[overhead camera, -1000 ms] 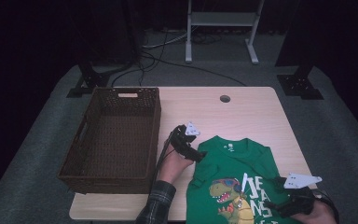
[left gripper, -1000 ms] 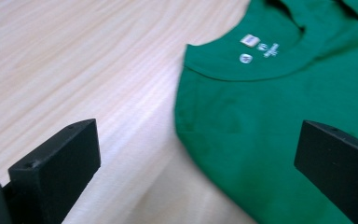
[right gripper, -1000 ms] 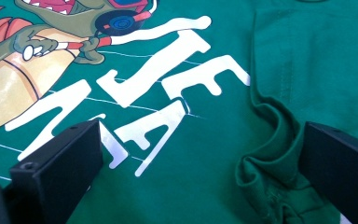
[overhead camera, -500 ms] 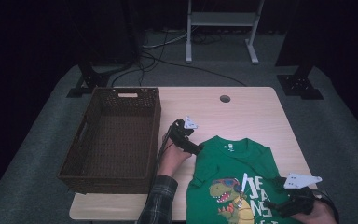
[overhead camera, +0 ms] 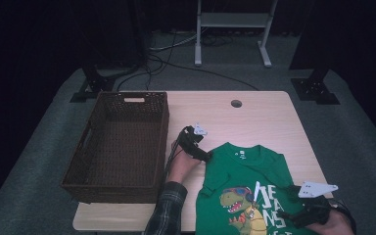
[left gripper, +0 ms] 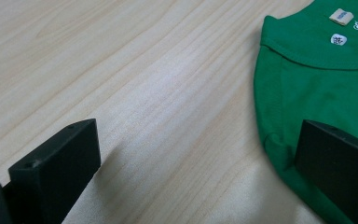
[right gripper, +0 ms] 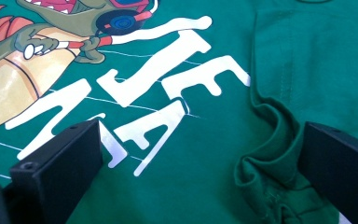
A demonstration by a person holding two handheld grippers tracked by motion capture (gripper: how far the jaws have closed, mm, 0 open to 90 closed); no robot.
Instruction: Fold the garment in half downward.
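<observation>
A: Report the garment position.

B: The green T-shirt [overhead camera: 252, 191] lies flat on the table [overhead camera: 259, 120], print side up, at the near right. The wicker basket [overhead camera: 120, 144] stands on the left of the table, well apart from it.

A: State each gripper.

B: The left gripper [overhead camera: 206, 155] sits at the shirt's left shoulder edge, jaws spread wide. The left gripper view shows bare wood between the jaws, with the collar and the neck label [left gripper: 341, 16] at upper right; one jaw stands over the shirt's edge. The right gripper [overhead camera: 293, 208] is over the lower right of the shirt, jaws also spread wide, gripping nothing.

A: What does the right gripper view add?

B: It resolves the white lettering [right gripper: 168, 79], the dinosaur print [right gripper: 51, 32] and a bunched fold of fabric [right gripper: 265, 172] beside one jaw. The high view does not resolve that fold.

A: Change since the earlier frames?

B: The left gripper has shifted slightly along the shoulder edge. The right gripper and the shirt are unchanged.
</observation>
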